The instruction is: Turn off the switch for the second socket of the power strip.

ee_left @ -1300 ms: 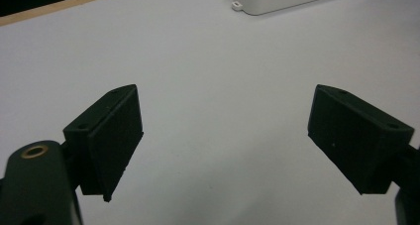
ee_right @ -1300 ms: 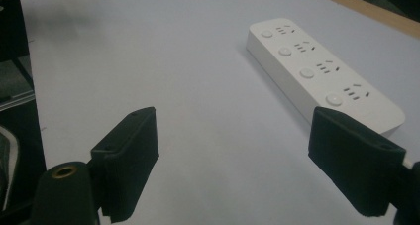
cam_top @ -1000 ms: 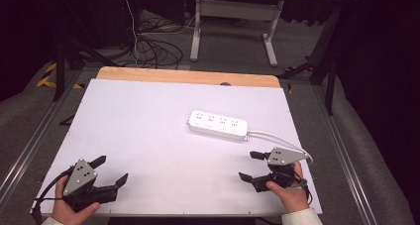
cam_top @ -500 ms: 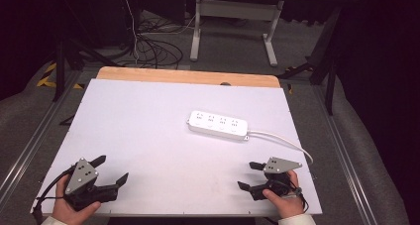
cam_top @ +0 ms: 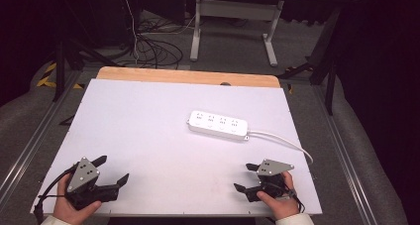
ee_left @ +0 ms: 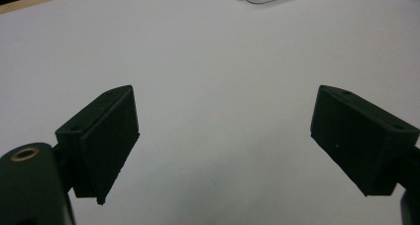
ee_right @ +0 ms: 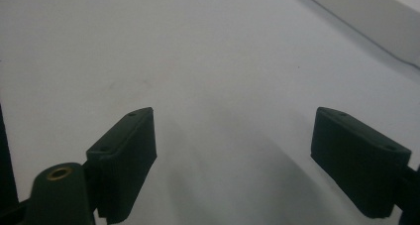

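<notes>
The worktop [cam_top: 163, 136] is a flat, matte white sheet with a bare wooden strip along its far edge. A white, oblong, smooth plastic power strip [cam_top: 218, 125] lies on it, its thin white cord [cam_top: 282, 140] curving away toward the right gripper [cam_top: 246, 177]. That gripper's blocky black jaws stand wide apart with nothing between them, the strip ahead of them. The left gripper [cam_top: 113, 169], grey three-cornered plate on top, also has its jaws apart over bare surface, the strip well ahead.
</notes>
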`<state>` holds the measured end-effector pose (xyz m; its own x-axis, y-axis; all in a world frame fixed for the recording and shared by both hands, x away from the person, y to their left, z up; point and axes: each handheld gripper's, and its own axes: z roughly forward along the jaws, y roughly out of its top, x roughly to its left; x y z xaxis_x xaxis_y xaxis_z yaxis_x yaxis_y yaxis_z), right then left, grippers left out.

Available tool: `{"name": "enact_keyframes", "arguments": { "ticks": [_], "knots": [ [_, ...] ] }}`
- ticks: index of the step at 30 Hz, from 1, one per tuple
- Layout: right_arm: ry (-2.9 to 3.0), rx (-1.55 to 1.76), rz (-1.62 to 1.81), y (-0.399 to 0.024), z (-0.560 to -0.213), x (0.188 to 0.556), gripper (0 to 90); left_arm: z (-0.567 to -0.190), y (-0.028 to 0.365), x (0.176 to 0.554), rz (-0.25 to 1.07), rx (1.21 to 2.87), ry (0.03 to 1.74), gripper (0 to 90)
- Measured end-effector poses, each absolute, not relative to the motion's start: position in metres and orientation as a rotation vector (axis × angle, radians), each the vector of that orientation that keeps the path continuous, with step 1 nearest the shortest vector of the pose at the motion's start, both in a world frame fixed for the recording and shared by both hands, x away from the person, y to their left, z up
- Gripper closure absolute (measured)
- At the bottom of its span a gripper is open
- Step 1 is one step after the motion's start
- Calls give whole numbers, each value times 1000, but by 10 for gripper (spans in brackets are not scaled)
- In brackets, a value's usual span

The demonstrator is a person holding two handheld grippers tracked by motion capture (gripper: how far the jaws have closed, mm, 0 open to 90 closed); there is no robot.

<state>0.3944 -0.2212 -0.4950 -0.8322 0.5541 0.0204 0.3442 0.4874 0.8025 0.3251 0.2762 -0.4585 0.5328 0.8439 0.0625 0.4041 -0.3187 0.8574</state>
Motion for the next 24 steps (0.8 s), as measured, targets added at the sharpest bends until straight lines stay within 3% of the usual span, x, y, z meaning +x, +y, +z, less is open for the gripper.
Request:
{"name": "enact_keyframes", "arguments": {
  "ticks": [24],
  "knots": [
    [2436,703,1273,-222,-490,391,194,-458,275,324,686,1931,1003,121]
  ]
}}
